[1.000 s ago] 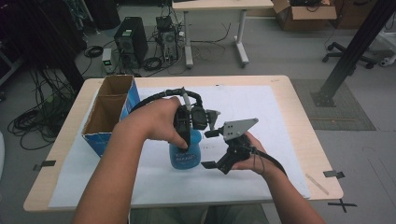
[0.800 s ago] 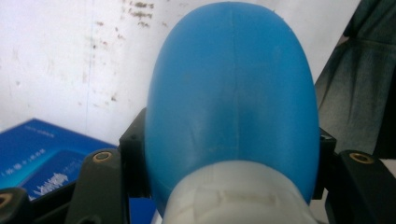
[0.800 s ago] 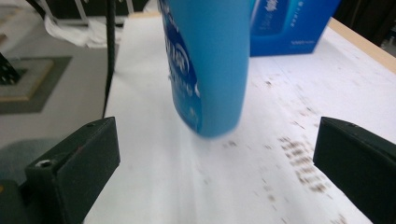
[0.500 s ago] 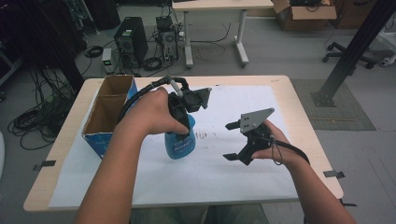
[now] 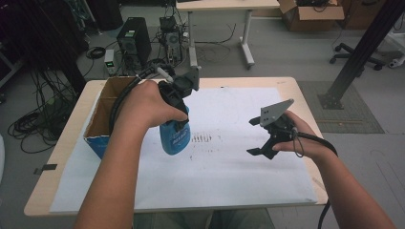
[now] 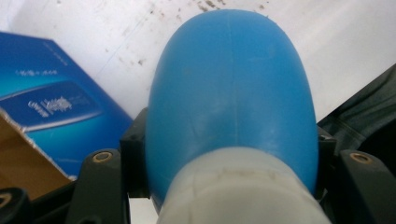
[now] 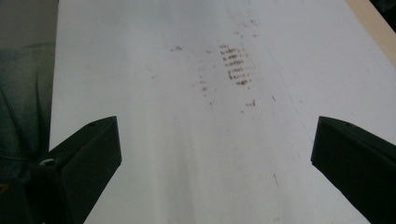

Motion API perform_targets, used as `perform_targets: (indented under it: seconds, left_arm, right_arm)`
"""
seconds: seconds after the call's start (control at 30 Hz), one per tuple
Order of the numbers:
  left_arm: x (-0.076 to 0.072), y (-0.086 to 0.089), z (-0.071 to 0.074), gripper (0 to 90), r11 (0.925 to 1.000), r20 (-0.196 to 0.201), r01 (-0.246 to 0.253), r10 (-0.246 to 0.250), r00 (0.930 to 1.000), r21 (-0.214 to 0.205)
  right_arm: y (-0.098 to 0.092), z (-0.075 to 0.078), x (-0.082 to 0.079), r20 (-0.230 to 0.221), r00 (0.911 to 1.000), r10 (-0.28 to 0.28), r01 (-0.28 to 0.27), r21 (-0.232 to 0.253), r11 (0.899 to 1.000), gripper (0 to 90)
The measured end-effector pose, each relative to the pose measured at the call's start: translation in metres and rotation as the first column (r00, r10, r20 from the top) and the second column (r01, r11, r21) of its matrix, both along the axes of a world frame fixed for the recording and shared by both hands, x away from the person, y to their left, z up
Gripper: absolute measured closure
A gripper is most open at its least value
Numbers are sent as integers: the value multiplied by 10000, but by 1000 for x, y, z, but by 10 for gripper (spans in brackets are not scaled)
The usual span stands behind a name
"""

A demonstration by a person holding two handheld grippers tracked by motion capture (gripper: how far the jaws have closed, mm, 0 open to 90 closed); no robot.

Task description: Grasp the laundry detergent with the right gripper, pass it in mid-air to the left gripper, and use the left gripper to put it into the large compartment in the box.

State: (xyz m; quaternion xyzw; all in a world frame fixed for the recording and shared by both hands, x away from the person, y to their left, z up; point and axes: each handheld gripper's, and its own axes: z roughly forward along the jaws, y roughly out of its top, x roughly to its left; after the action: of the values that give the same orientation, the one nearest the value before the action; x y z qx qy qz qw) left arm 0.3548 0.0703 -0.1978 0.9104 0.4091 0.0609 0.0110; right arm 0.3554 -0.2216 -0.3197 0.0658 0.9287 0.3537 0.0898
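High view: blue bottle [image 5: 175,137] is being gripped near its neck by the left gripper [image 5: 180,117], hanging upright above the white sheet [image 5: 229,167] beside the cardboard box [image 5: 106,117], likely for boxing. Right gripper [image 5: 258,138] is being kept aside, jaws spread and empty.

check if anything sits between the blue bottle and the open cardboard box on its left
Nothing visible does. The left gripper is shut on the blue bottle, which is right beside the cardboard box, and the gap between them looks bare. The right gripper is open, off to the other side.

Grey floor, cluttered beyond the table's far edge

Computer tower [image 5: 133,42], cables [image 5: 38,121], a second desk [image 5: 224,5], a cardboard box [image 5: 310,9], a chair base [image 5: 351,51].
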Motion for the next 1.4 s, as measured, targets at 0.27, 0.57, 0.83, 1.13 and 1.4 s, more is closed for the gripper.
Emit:
perform_targets:
  seconds: [0.27,0.57,0.83,1.13,1.4]
  left_arm:
    - [8,19,20,387,9946,93,-1037,1037,9946,-19]
    - [12,48,52,386,9761,501,-2152,2166,9750,-315]
    - [14,76,80,386,9548,749,-2935,2964,9521,-478]
    - [15,100,111,386,9296,874,-3673,3687,9254,-322]
    - [20,125,126,386,8867,852,-4580,4620,8828,-628]
  right_arm:
    - [-8,13,7,-139,9999,18,-33,-1047,9945,22]
    - [-8,18,18,-670,9976,152,-291,-2127,9767,28]
    - [-9,18,26,-957,9953,154,-396,-2562,9658,31]
    - [-10,20,31,-1109,9938,118,-444,-2960,9542,33]
    - [-11,27,32,-1020,9946,203,-507,-3051,9510,32]
